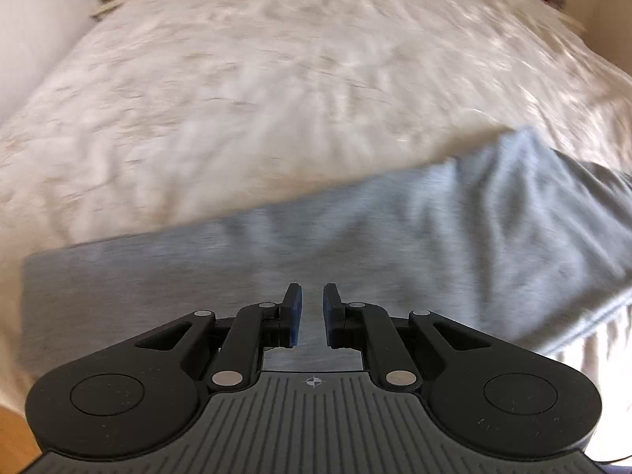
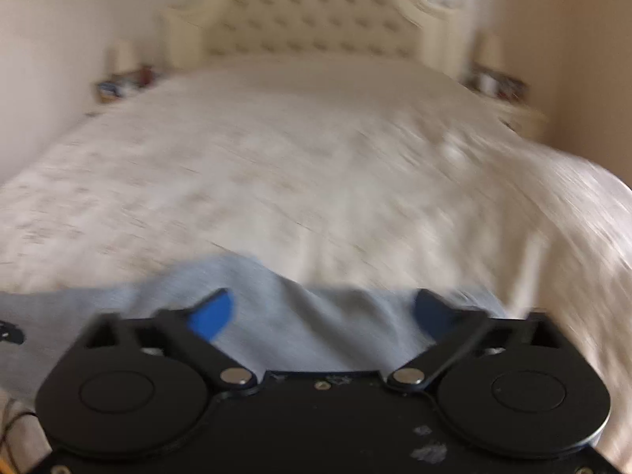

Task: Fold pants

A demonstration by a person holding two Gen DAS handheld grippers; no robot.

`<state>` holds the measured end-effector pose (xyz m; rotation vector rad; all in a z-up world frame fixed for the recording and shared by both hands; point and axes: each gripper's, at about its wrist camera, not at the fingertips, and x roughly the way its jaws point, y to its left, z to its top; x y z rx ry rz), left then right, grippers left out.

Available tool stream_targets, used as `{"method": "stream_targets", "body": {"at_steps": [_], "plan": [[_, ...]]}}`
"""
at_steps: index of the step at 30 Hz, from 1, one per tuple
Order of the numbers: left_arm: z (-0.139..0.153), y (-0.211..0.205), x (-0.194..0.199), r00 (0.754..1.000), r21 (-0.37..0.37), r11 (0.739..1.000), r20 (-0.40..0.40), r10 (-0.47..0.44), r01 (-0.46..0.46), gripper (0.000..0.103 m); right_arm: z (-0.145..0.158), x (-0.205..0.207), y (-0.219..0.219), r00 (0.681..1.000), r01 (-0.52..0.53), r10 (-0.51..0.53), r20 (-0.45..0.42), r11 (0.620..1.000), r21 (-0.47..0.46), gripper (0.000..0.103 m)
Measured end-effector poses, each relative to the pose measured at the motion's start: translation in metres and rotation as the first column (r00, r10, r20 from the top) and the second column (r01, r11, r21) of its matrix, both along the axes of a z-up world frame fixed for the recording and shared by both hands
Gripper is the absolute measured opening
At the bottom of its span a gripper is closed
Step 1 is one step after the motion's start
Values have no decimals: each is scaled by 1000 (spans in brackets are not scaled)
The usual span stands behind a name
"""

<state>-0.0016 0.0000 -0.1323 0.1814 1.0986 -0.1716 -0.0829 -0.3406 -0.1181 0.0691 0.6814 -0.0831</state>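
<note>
Grey pants [image 1: 355,237] lie flat along the near edge of a bed with a white cover [image 1: 256,98]. My left gripper [image 1: 313,300] hovers just above the pants, its blue-padded jaws a small gap apart with nothing between them. In the right wrist view the pants [image 2: 324,316] lie rumpled below my right gripper [image 2: 324,308], whose jaws stand wide open and empty. Both views are blurred by motion.
A tufted cream headboard [image 2: 312,19] stands at the far end of the bed. Cluttered nightstands sit on the left [image 2: 118,83] and the right [image 2: 497,83] of it. A wall [image 1: 31,19] runs along the bed's left side. Wood floor [image 1: 15,446] shows at bottom left.
</note>
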Motion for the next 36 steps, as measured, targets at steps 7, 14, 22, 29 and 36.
{"method": "stream_targets", "body": {"at_steps": [7,14,22,29,36], "plan": [[5,60,-8,996,-16,996,-22,86,-86,29,15,36,76,993,-115,116,-8,990,76,103],[11,122,-23,983,-5,983,0,181,-181,47,31,66,159,995,-82,85,-49,995,52,103],[-1,178,-28,967,-39,966,-44,252,-254,48,40,89,252,976,-146,136,-170,988,-50,103],[-16,211,-30,954,-78,952,-81,290,-296,48,43,97,306,933,-264,257,-251,964,6,103],[-37,239,-31,932,-140,925,-132,337,-354,47,40,94,329,905,-244,293,-308,951,187,68]]}}
